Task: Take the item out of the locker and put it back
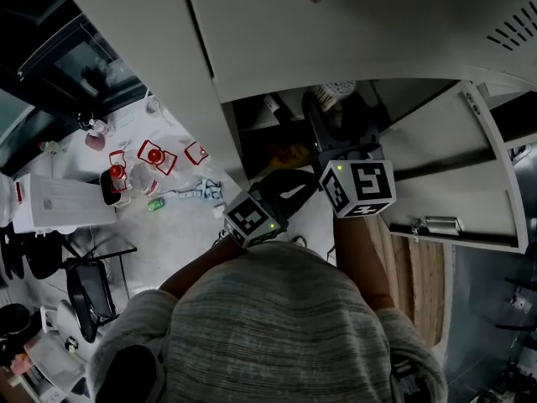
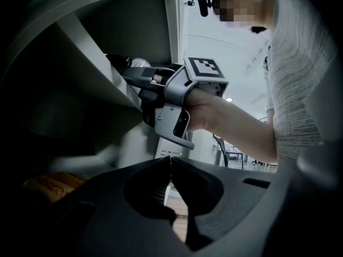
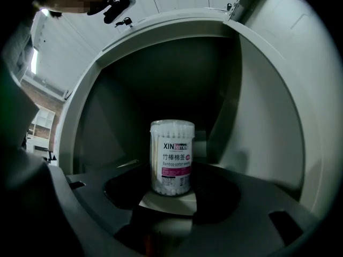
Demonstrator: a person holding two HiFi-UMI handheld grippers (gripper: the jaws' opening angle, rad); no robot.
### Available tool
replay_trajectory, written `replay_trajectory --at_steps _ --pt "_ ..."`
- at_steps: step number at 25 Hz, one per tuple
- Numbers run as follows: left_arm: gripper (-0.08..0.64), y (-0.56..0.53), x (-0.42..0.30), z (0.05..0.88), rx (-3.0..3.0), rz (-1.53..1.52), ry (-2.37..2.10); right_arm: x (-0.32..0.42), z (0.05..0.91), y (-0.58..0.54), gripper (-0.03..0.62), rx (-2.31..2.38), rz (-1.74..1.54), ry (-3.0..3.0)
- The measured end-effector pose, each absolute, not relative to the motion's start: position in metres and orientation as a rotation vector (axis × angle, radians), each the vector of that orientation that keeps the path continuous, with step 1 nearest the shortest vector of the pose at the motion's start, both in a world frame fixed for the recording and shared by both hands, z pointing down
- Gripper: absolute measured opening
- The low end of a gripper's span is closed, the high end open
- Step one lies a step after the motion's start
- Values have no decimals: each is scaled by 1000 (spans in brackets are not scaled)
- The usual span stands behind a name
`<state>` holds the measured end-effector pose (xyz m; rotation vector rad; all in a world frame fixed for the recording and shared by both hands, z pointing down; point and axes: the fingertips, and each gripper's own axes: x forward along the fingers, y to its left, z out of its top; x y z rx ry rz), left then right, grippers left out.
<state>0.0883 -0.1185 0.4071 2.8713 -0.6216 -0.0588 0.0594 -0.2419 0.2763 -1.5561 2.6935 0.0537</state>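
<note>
your right gripper [image 3: 171, 197] reaches level into the open compartment of the locker [image 3: 257, 116], and its fingers are closed on the lower part of the cotton swab jar [image 3: 172, 157], one finger at each side of it. the jar is a clear round tub with a white and magenta label, full of swabs, and it stands upright between the fingers, deep inside the compartment and in front of the dark back wall. i cannot tell if its bottom touches the shelf. in the head view the locker door [image 1: 453, 166] is swung open to the right, and your right forearm goes past it into the opening. your left gripper [image 2: 170, 159] is empty: its two fingers are pressed together and the tips meet. it points level, just below and beside the right gripper, outside the compartment where the jar is. at the left of the head view, well apart from the locker, is a table [image 1: 168, 225] with some small red and white things [image 1: 155, 154] on it.
</note>
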Motion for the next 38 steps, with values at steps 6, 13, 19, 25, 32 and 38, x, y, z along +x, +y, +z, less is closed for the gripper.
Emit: replay_trajectory --at_steps 6,13,19,25,32,38 --pt "8 -122 86 407 2872 -63 -639 57 280 -244 255 -1619 82 2727" --pt "8 -119 87 406 2871 -66 -637 54 281 -244 256 -1638 85 2739" --pt "8 -118 86 407 2866 -71 -640 55 280 -243 278 -1623 64 2706" --pt "8 -114 86 408 2867 -70 -626 64 278 -233 287 -1590 20 2677" --pt "8 -113 82 412 2864 -63 -638 65 286 -209 288 -1536 -8 2724" --pt "8 -111 79 412 2876 -53 -656 64 292 -193 288 -1504 1 2733"
